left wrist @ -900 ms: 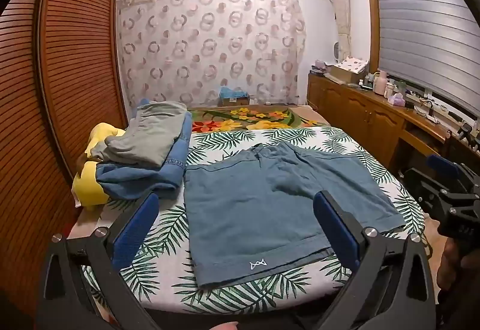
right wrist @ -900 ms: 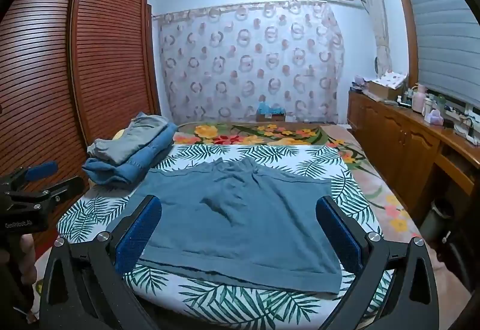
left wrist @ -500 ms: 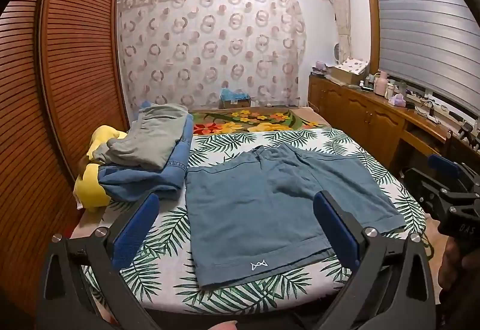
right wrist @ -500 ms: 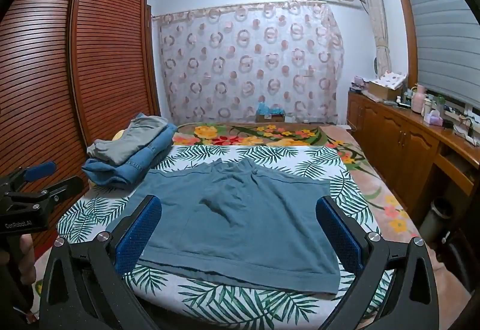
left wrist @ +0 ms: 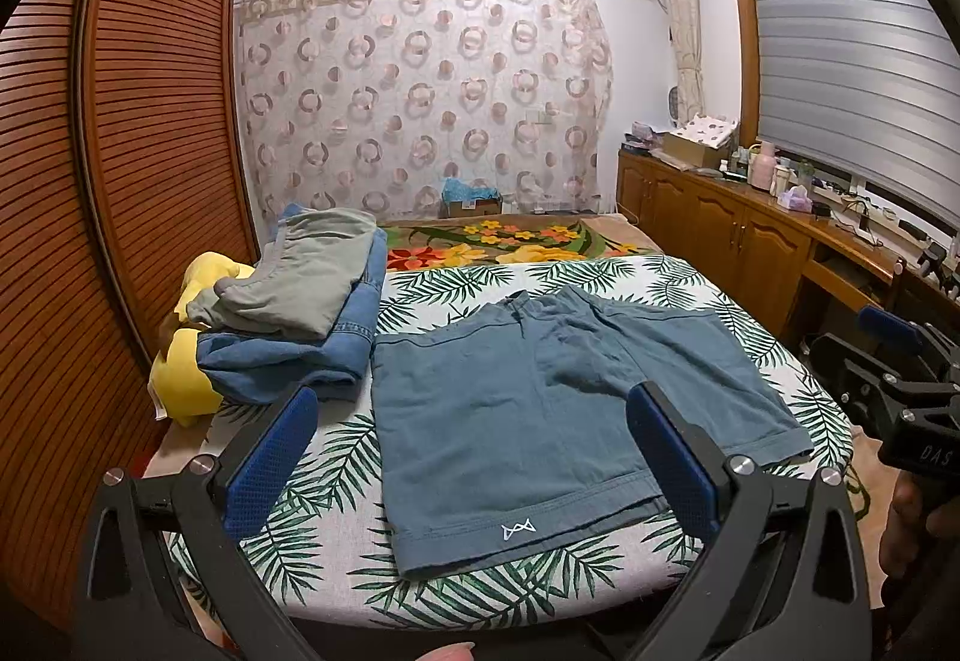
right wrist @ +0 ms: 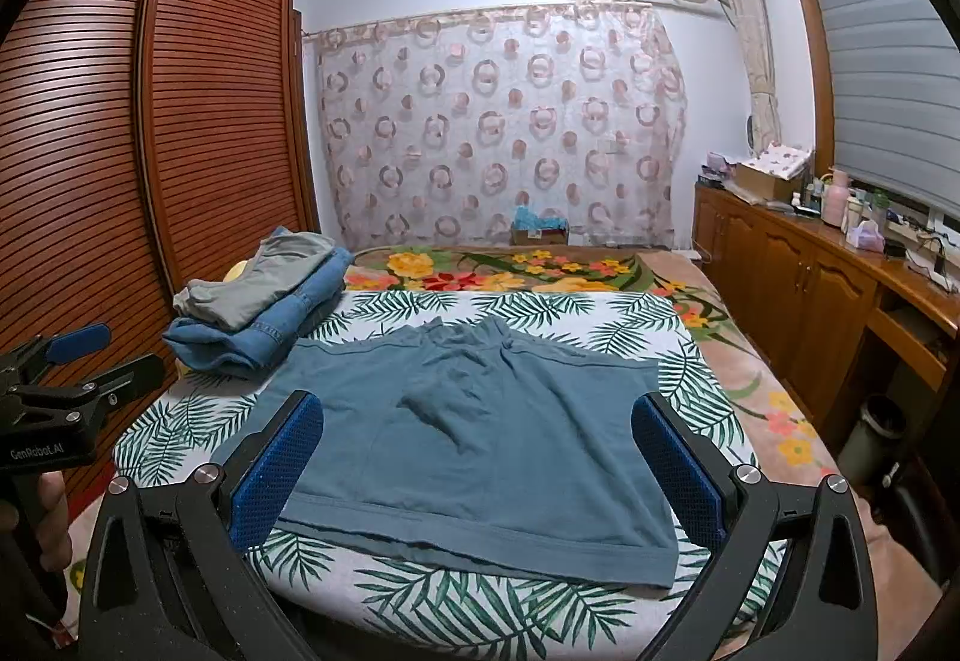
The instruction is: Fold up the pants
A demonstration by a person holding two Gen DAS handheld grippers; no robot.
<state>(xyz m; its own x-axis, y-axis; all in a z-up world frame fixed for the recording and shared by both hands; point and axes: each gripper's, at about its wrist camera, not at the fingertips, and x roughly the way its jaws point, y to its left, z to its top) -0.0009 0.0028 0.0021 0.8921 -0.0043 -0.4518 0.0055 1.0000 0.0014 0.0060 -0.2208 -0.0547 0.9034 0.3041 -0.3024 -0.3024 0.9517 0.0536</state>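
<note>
Lying flat on the bed point(left wrist: 312, 571), the blue shorts point(left wrist: 540, 421) sit straight ahead of and below both hand-held grippers, untouched and unfolded. Left hand-held gripper point(left wrist: 474, 457): jaws spread wide, nothing between the pads, hovering off the near edge of the bed. Right hand-held gripper point(right wrist: 480, 457): same, wide open and empty. Waistband is at the far side with a small bunched drawstring area, hems at the near edge, so the leg axis runs away from the person; the garment is about as wide as it is long. In the left wrist view the shorts lie skewed, the leg with the small white logo point(left wrist: 518, 529) nearest and centred; in the right wrist view the other leg's hem corner is closest. My read: each gripper takes the side in front of it, and the likely first fold is across, one leg over the other. Clearance: near hem sits close to the bed's edge, so little margin there. On the left, a stack of folded clothes point(left wrist: 300, 313) just beside the shorts' edge limits sweep that way. Right side and far side of the leaf-print sheet are open.
</note>
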